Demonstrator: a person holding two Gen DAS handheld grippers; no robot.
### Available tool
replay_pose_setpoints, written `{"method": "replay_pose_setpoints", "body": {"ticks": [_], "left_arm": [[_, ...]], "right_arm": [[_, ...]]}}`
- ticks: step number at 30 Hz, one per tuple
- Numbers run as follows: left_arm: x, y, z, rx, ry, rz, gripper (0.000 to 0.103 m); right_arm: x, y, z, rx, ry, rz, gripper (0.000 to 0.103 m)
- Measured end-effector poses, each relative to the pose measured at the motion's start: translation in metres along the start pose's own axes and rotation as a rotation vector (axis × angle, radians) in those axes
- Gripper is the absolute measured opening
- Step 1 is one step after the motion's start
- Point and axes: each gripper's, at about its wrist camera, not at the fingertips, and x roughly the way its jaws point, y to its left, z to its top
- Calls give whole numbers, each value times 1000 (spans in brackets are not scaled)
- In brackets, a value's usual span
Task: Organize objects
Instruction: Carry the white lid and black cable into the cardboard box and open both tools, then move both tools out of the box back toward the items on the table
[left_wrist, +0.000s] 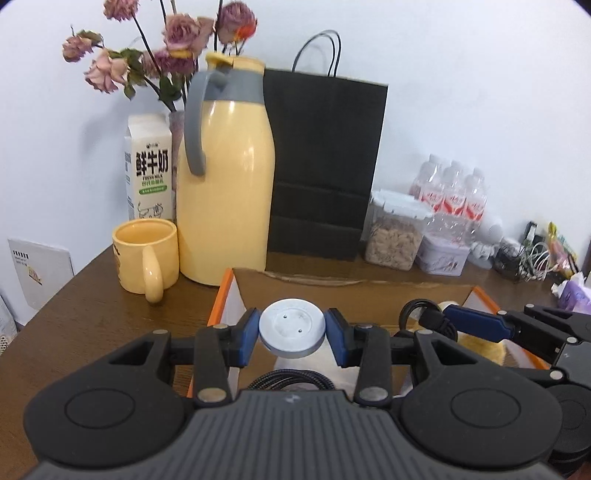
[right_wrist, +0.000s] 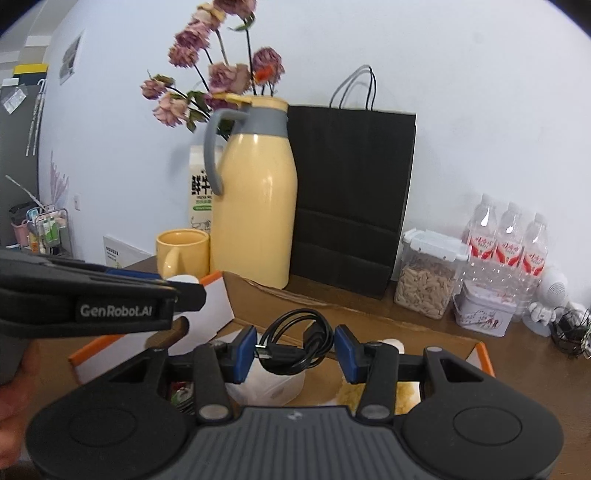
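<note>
carrying two items over the open cardboard box (left_wrist: 354, 291) on the bench (left_wrist: 92, 314), likely to drop them in for tidying. left claw (left_wrist: 292, 332) pinches a white round puck (left_wrist: 291, 326) by its edge, held flat. right claw (right_wrist: 294, 349) clamps a coiled black cable (right_wrist: 295, 343) so the loops stay bundled. yellow jug (left_wrist: 225, 177) and mug (left_wrist: 144, 251) stand behind the box, apart from it.

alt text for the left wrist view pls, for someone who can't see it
The left gripper clamps a round white puck above an open cardboard box on a brown table. At right, the right gripper holds a coiled black cable. Behind stand a yellow mug, yellow thermos jug, milk carton and black paper bag.
</note>
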Motion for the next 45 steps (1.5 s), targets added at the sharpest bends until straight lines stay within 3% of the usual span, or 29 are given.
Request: {"method": "replay_pose_setpoints", "body": {"ticks": [3, 5, 7, 8, 9, 10, 11, 12, 13, 16, 30, 40, 45], "left_arm": [[6, 1, -4, 11, 17, -4, 40], [7, 1, -6, 15, 15, -1, 46], [4, 1, -8, 23, -12, 5, 70], [1, 0, -9, 32, -32, 12, 75], [0, 0, -9, 39, -45, 16, 86], [-3, 0, -8, 41, -54, 19, 99], [-5, -1, -9, 41, -67, 24, 103], [-9, 0, -9, 40, -86, 31, 103], [-11, -1, -10, 43, -96, 34, 103], [-16, -1, -8, 40, -108, 46, 103], [-28, -2, -9, 43, -137, 52, 103], [-83, -9, -4, 42, -210, 26, 103], [-109, -9, -15, 37, -195, 9, 103]], "right_arm": [[10, -3, -5, 8, 13, 3, 45], [13, -4, -9, 13, 19, 1, 46], [15, -6, -11, 20, 29, -1, 46], [14, -6, -12, 21, 28, -3, 46], [13, -6, -12, 20, 26, -7, 52], [12, -6, -12, 20, 24, -10, 65], [10, -5, -12, 17, 19, -13, 73], [8, -3, -12, 10, 8, -19, 87], [5, -2, -12, 5, -2, -26, 95], [0, -2, -10, 10, -20, -29, 103], [-21, -3, -5, 28, -26, -27, 103], [-74, -1, -3, 27, -91, -32, 103], [-108, 4, -14, 20, -102, -27, 103]]}}
